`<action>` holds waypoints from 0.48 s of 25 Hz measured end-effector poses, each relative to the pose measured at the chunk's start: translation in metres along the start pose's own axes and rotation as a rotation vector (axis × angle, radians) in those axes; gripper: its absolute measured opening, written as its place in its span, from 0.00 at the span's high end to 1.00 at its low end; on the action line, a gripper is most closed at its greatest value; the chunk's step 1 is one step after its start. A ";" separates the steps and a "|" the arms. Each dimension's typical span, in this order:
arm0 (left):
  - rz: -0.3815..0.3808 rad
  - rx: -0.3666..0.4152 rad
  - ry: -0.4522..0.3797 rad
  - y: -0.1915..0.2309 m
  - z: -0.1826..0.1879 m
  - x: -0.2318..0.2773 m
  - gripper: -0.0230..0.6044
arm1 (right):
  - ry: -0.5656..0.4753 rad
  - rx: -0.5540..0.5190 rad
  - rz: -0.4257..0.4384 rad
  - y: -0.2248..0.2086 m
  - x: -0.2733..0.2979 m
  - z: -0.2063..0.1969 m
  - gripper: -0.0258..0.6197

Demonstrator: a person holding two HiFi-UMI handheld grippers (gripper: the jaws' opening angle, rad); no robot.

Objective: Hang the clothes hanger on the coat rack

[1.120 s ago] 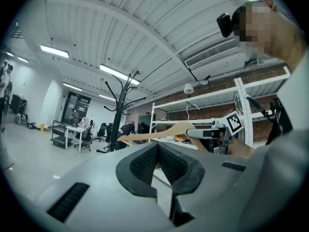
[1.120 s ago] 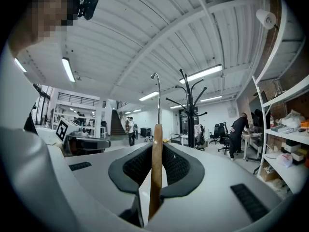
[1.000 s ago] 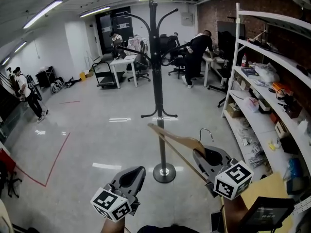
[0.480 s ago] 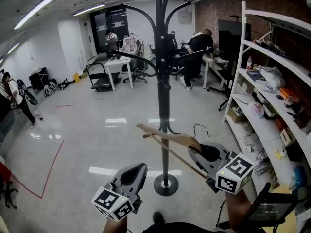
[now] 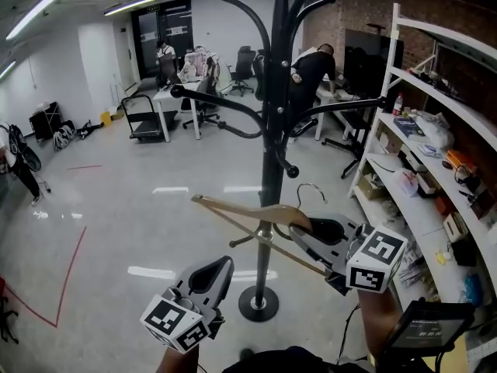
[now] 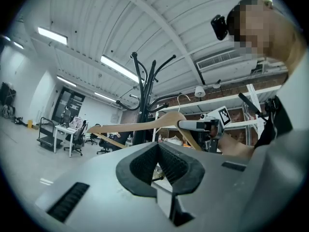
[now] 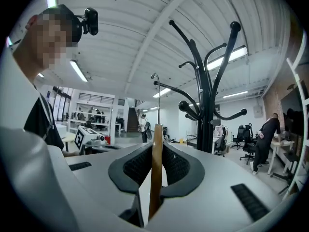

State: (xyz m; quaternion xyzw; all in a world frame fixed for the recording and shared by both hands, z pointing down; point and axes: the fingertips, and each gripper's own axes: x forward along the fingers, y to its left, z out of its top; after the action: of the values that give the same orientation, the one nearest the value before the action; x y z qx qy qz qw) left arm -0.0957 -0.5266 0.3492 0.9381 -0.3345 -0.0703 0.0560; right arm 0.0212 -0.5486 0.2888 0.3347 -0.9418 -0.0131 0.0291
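The black coat rack [image 5: 272, 142] stands straight ahead, its curved arms spreading overhead and its round base [image 5: 258, 305] on the floor. My right gripper [image 5: 309, 230] is shut on the shoulder of a wooden clothes hanger [image 5: 250, 210], just right of the pole. The hanger's long arm crosses in front of the pole and its metal hook [image 5: 312, 193] points up. In the right gripper view the hanger [image 7: 156, 170] stands edge-on between the pads, with the rack [image 7: 206, 105] close behind. My left gripper [image 5: 207, 277] hangs low at the left, shut on nothing; its own view shows the hanger [image 6: 145, 126].
White shelving [image 5: 423, 158] full of small items lines the right wall. A person [image 5: 309, 68] bends over a desk at the back, beside office chairs and a cart [image 5: 144, 119]. Red tape [image 5: 66, 263] marks the floor at left. A dark screen [image 5: 423, 332] sits at lower right.
The coat rack has come much nearer and now fills the middle of the view. The hanger in my right gripper has risen and moved left across the pole. The left gripper stays low.
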 end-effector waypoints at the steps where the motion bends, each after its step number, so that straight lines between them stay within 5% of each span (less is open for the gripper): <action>1: 0.002 -0.001 -0.002 0.002 0.001 0.003 0.97 | 0.005 -0.011 0.018 -0.002 0.004 0.002 0.87; 12: 0.110 0.005 0.021 0.017 0.003 0.032 0.97 | 0.063 0.017 0.348 -0.026 0.055 -0.004 0.87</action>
State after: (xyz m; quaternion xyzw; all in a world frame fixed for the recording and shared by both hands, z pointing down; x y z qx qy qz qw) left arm -0.0823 -0.5600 0.3458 0.9191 -0.3851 -0.0565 0.0610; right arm -0.0047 -0.6038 0.2938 0.1670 -0.9842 0.0104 0.0579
